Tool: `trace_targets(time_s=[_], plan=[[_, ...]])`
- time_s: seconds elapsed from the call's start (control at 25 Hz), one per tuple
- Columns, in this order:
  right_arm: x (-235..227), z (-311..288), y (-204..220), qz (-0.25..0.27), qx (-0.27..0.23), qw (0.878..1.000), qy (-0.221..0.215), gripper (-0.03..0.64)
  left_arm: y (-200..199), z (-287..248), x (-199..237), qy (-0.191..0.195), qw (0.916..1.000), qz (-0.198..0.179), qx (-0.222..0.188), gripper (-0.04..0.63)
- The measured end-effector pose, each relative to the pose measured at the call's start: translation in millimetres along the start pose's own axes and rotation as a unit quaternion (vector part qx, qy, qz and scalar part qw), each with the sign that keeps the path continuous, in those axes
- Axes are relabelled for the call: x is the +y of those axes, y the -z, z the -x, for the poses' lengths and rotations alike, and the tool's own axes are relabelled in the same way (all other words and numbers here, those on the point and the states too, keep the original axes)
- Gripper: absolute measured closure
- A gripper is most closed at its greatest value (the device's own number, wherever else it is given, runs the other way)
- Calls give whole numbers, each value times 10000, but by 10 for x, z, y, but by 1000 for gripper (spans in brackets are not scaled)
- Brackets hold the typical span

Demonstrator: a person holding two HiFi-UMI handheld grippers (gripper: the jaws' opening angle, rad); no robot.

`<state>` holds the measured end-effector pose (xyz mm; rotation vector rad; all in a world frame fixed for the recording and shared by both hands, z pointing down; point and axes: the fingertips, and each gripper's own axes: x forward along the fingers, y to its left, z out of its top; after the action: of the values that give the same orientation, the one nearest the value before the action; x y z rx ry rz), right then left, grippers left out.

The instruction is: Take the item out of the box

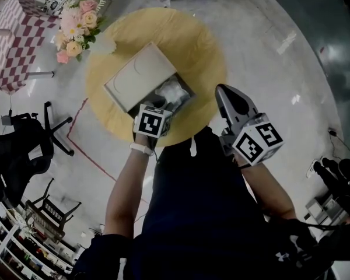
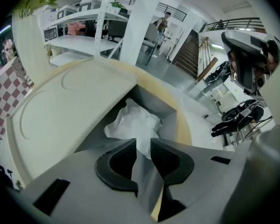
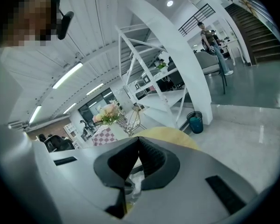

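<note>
A white box [image 1: 137, 77] stands open on the round yellow table [image 1: 204, 45], its lid [image 2: 70, 111] folded back to the left. Inside lies an item wrapped in crumpled clear plastic [image 1: 172, 89] [image 2: 135, 122]. My left gripper [image 1: 156, 102] [image 2: 141, 146] reaches over the box's near edge, and its jaws stand a narrow gap apart with a fold of the plastic between the tips. My right gripper [image 1: 220, 88] [image 3: 139, 141] hangs off the table's near right edge, raised, with its jaws touching and nothing in them.
A bunch of flowers [image 1: 76, 28] [image 3: 107, 113] stands at the table's far left. A checkered table [image 1: 14, 34] and a black office chair [image 1: 23, 139] lie to the left on the floor. A teal bin [image 3: 195, 122] stands by a white pillar beyond the table.
</note>
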<state>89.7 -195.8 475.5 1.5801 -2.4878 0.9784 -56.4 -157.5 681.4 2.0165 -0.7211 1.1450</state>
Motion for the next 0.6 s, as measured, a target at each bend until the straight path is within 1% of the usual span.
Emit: trace_targets(time_s=[0.12, 0.24, 0.36, 0.6], plan=[[-49, -10, -8, -45, 0, 10000, 47, 604, -7, -79, -18, 97, 9999, 46, 115, 492], [-79, -9, -25, -95, -13, 9999, 73, 604, -18, -115, -6, 36, 9997, 34, 226, 486], [-112, -11, -49, -146, -41, 9998, 106, 604, 15, -163, -12, 44, 9993, 106, 346, 479], [-183, 1, -70, -159, -50, 9998, 148, 606, 4, -209, -7, 37, 9992, 96, 384, 485]])
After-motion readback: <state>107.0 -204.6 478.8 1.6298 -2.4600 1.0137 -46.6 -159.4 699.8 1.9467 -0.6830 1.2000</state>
